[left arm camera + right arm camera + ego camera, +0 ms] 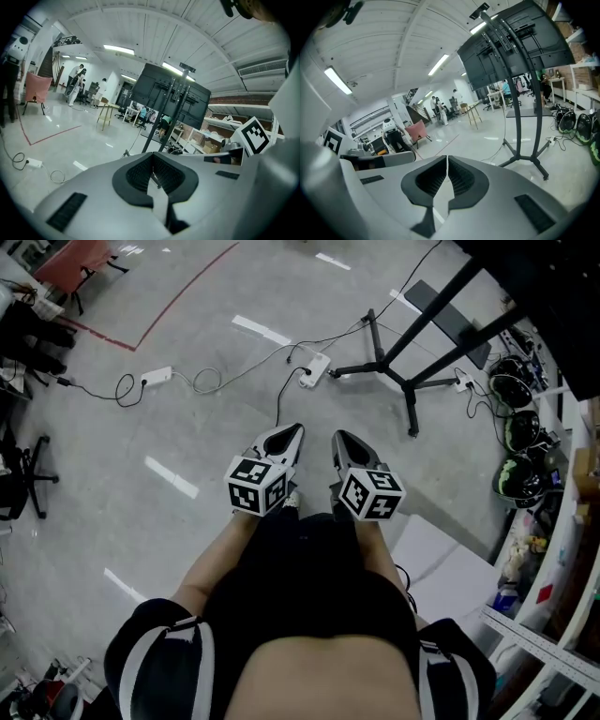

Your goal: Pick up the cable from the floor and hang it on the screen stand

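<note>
**Facing the cable with both tongs clenched and empty**

Left gripper point(292, 430) and right gripper point(339, 437) sit side by side at centre of the head view, tips toward the top of the frame. Each gripper's own view shows the pads pressed together with nothing between them. Neither touches anything.

The cable point(246, 361) lies on the floor in the upper middle of the head view, well apart from both grippers. It is thin and white, and runs between a white power strip point(156, 377) at upper left and a second strip point(315, 368) beside the foot of the screen stand point(406, 382). Its long axis goes roughly left to right across the frame and climbs a little toward the right end. There is a slack loop next to the left strip. Thin black leads lie near both strips; I can't tell whether they count for the task.

Handling, as a judgement: light and limp, so it will sag and trail from any pinch point. The smooth jacket may slip through the pads. The plug ends could snag or drag the strips along. Best hold is probably the free middle run or the loop, clear of both strips, with the second gripper taking a spot further along so a bight can drape over the stand. Pickup not yet begun.
</note>
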`<state>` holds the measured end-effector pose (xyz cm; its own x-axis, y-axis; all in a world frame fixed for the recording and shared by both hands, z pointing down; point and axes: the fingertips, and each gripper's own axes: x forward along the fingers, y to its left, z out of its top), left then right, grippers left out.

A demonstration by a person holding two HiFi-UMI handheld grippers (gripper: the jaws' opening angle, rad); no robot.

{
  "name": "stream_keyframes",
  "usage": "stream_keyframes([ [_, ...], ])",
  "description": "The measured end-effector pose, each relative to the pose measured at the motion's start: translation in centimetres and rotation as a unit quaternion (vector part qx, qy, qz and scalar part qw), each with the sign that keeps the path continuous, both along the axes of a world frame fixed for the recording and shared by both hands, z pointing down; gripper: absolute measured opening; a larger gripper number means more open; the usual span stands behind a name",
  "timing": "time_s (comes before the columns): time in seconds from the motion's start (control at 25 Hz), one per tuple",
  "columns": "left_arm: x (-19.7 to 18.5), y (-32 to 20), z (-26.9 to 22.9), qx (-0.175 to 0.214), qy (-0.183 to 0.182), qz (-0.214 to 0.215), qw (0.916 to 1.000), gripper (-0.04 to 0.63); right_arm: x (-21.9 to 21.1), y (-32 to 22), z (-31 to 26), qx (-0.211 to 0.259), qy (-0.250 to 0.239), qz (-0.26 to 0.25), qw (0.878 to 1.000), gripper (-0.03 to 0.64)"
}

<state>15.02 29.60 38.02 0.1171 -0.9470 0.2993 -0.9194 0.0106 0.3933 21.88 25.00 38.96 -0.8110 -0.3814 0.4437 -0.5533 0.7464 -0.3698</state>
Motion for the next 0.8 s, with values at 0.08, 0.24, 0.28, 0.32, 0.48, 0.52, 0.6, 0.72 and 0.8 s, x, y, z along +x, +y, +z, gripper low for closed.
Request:
stream_keyframes([
  [0.08,-0.6,-0.3,0.3,-0.003,0.005,-0.003,1.0000,0.008,-0.6,-0.3,0.1,-0.002,0.002,-0.004,1.000,0.026],
  [0.24,-1.4,-0.9,0.7,-0.008,0.009,-0.011,0.9999,0.008,-1.6,-1.2,0.4,-0.005,0.007,-0.012,1.000,0.026],
  [0.28,-1.6,-1.2,0.7,-0.009,0.010,-0.013,0.9998,0.008,-1.9,-1.5,0.4,-0.007,0.007,-0.014,1.000,0.026],
  [0.32,-1.8,-1.4,0.8,-0.010,0.011,-0.016,0.9998,0.008,-2.1,-1.7,0.4,-0.009,0.006,-0.017,1.000,0.026],
  [0.48,-2.5,-2.2,0.9,-0.012,0.012,-0.027,0.9995,0.008,-3.0,-2.5,-0.1,-0.011,-0.009,-0.034,0.999,0.026],
  [0.52,-2.7,-2.5,1.0,-0.012,0.012,-0.030,0.9994,0.008,-3.3,-2.9,-0.1,-0.011,-0.011,-0.036,0.999,0.026],
  [0.6,-3.3,-3.4,1.5,-0.014,0.014,-0.034,0.9992,0.008,-4.1,-3.8,0.3,-0.012,-0.011,-0.042,0.999,0.026],
  [0.72,-4.4,-5.5,2.0,-0.019,0.013,-0.040,0.9989,0.008,-5.5,-5.7,0.9,-0.014,-0.009,-0.059,0.998,0.026],
  [0.8,-5.3,-7.0,2.1,-0.022,0.012,-0.042,0.9988,0.008,-6.6,-7.3,0.8,-0.013,-0.012,-0.068,0.998,0.026],
])
